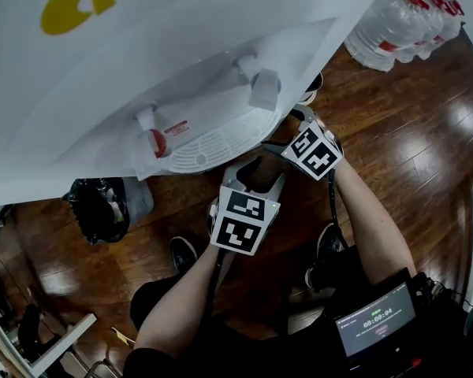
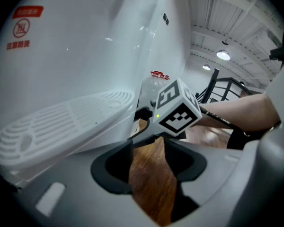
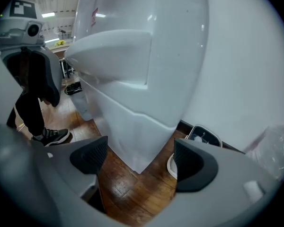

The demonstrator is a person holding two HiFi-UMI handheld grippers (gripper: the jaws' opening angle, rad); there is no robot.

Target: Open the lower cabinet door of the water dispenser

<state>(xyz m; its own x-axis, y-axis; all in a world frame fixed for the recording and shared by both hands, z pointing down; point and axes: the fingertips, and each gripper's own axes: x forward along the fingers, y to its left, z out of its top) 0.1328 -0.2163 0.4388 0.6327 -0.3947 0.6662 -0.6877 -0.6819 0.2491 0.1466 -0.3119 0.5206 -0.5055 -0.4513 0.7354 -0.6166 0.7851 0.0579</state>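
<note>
The white water dispenser [image 1: 102, 77] fills the top left of the head view, with its taps and slotted drip tray [image 1: 209, 144] jutting toward me. Its lower cabinet [image 3: 132, 122] shows only in the right gripper view, as a plain white corner reaching the wooden floor; I see no gap or handle there. My left gripper [image 1: 255, 169] hangs just below the drip tray, open, with only floor between its jaws [image 2: 149, 167]. My right gripper [image 1: 288, 128] is beside the tray's right end, open [image 3: 137, 162] and framing the cabinet's bottom corner without touching it.
Large water bottles [image 1: 402, 14] stand at the top right. A black bag [image 1: 102, 207] sits on the floor to the left. A white round object [image 3: 201, 136] lies by the wall behind the cabinet. My shoes [image 1: 331, 242] and a timer screen [image 1: 374, 321] are below.
</note>
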